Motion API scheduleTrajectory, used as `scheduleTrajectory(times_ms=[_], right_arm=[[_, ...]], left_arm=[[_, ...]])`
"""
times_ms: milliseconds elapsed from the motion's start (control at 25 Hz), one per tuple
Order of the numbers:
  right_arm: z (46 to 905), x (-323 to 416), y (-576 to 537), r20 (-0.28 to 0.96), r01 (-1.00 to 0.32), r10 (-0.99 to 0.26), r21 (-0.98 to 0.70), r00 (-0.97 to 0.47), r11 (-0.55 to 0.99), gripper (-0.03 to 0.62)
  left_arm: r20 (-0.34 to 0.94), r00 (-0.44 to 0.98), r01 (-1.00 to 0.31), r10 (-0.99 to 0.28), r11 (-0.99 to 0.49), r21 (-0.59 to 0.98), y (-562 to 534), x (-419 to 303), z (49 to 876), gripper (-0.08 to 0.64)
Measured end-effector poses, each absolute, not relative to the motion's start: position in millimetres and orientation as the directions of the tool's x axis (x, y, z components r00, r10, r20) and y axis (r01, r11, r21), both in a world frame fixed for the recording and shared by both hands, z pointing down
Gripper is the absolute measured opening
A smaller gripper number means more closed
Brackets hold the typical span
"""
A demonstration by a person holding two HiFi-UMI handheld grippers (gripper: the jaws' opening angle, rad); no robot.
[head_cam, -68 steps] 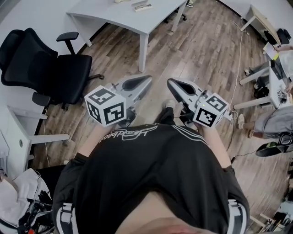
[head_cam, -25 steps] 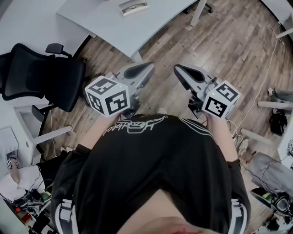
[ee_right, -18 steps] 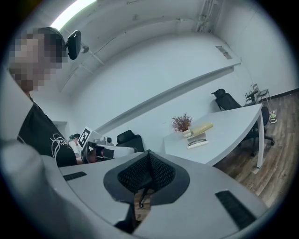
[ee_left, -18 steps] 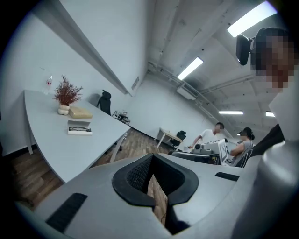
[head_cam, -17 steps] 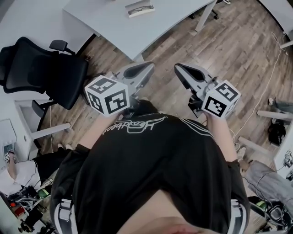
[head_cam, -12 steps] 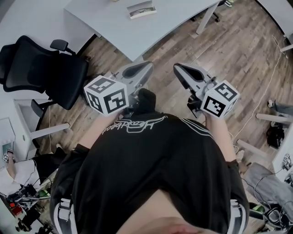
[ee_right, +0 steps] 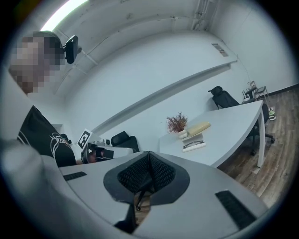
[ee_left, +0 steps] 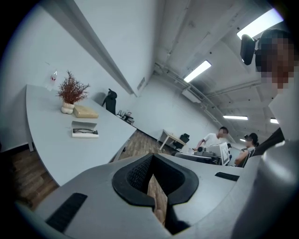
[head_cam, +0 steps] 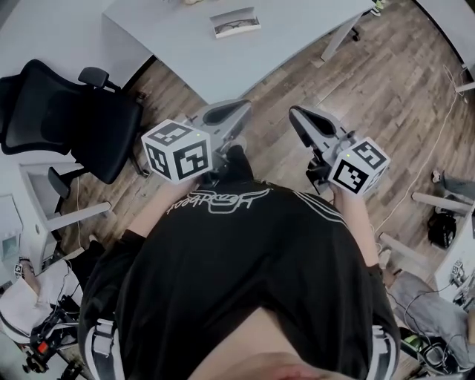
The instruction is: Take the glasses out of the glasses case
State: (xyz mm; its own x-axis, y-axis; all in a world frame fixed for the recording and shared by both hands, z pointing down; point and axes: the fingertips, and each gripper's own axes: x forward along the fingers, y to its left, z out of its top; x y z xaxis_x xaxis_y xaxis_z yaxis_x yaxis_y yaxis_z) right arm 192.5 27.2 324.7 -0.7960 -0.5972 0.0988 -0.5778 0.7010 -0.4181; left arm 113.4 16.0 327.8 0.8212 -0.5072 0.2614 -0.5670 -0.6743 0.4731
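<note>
Left gripper view adds seated people (ee_left: 212, 139), left gripper (ee_left: 152, 163), right gripper (ee_right: 148, 163) fingers together.

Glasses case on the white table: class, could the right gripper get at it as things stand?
Probably not yet. The right gripper is at the person's waist, with wood floor between it and the table bearing the glasses case. Nothing blocks the path; it just looks too far off.

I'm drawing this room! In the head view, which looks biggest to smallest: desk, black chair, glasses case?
Largest: desk, though partly cut off.
Next: black chair.
Smallest: glasses case, also far away.
</note>
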Motion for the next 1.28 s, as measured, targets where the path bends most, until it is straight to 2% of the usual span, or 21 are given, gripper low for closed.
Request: scheduleTrajectory(times_ms=[1280], right_arm=[[345.8,71.3,-234.2,0.237,-0.582,-0.535,-0.427,-0.811,0.692,0.009]], left_arm=[[0.313,0.817,-0.573,-0.484,-0.629,0.524,-233.8,5.5,355.6,0.007]])
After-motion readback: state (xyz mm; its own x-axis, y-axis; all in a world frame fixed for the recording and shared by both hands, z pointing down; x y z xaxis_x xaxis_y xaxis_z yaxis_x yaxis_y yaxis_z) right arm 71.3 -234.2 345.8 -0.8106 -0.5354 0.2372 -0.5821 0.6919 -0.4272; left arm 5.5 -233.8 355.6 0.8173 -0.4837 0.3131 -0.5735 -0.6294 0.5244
